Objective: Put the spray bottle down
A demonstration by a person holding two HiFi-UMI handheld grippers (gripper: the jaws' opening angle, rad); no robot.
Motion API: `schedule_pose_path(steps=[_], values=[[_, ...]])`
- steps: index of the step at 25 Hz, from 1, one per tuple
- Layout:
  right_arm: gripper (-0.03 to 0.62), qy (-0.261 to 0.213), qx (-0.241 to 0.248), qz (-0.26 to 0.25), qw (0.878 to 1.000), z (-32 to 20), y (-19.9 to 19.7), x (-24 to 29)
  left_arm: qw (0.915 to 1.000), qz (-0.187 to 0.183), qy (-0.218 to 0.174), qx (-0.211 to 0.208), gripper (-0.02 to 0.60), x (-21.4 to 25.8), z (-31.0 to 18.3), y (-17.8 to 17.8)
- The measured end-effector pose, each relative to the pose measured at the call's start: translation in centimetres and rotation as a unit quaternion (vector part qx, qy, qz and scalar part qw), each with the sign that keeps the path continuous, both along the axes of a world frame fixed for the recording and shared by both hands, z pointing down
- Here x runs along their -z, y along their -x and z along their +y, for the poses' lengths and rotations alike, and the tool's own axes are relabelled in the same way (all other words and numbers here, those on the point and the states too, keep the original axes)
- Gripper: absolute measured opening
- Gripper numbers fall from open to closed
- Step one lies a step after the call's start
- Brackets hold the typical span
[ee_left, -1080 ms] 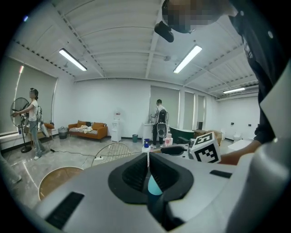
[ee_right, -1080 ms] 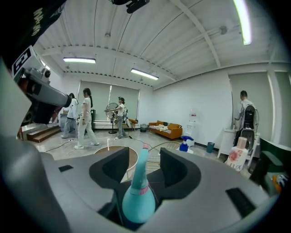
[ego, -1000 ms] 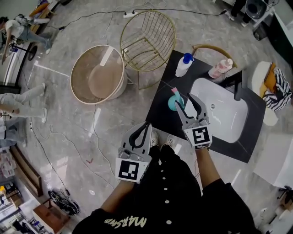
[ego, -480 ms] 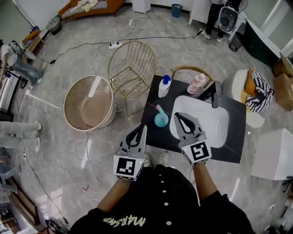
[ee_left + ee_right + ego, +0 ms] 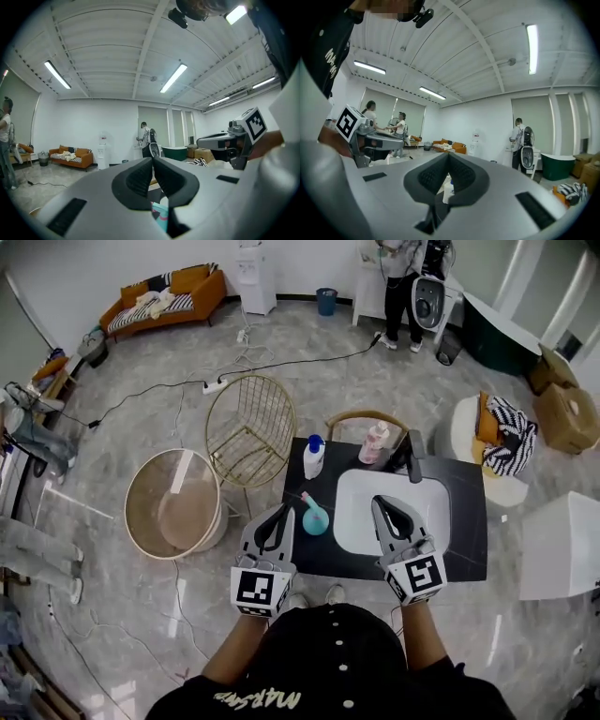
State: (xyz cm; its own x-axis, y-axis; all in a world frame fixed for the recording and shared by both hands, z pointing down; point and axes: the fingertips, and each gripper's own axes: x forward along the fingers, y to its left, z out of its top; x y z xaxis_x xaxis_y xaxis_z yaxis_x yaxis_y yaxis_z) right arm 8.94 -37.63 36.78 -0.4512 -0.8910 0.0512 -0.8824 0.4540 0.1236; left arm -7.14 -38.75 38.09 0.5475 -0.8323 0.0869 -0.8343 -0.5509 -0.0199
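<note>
Right gripper has left the spray bottle, jaws together, empty.

the teal spray bottle stands upright on the black counter, just left of the white sink, touched by neither gripper. the left gripper hovers just beside it and the right gripper over the sink, both with jaw tips together and empty. a white bottle and a pink bottle stand at the counter's far edge.

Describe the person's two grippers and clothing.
Both the left gripper and right gripper have light grey bodies with black ribbed pads tapering to a point. Each carries a cube with black-and-white square markers. The person wears a black top with white buttons and pale lettering.
</note>
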Motion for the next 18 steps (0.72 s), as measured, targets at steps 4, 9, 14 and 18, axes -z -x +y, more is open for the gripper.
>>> schedule_pose_path(steps=[4, 9, 14, 18], values=[[-0.005, -0.004, -0.045, -0.007, 0.999, 0.8, -2.7, 0.3, 0.9999, 0.001, -0.012, -0.008, 0.021, 1.0, -0.6, -0.4], [-0.005, -0.010, -0.061, -0.025, 0.998, 0.9, -4.1, 0.4, 0.9998, 0.000, -0.015, -0.013, 0.021, 1.2, -0.8, -1.1], [-0.005, -0.015, -0.057, -0.028, 0.998, 0.8, -3.9, 0.1, 0.9998, -0.003, -0.015, -0.011, 0.021, 1.0, -0.5, -1.2], [-0.005, -0.015, -0.052, -0.018, 0.998, 0.6, -3.6, 0.3, 0.9999, -0.005, -0.014, -0.004, 0.021, 1.2, -0.2, -0.9]])
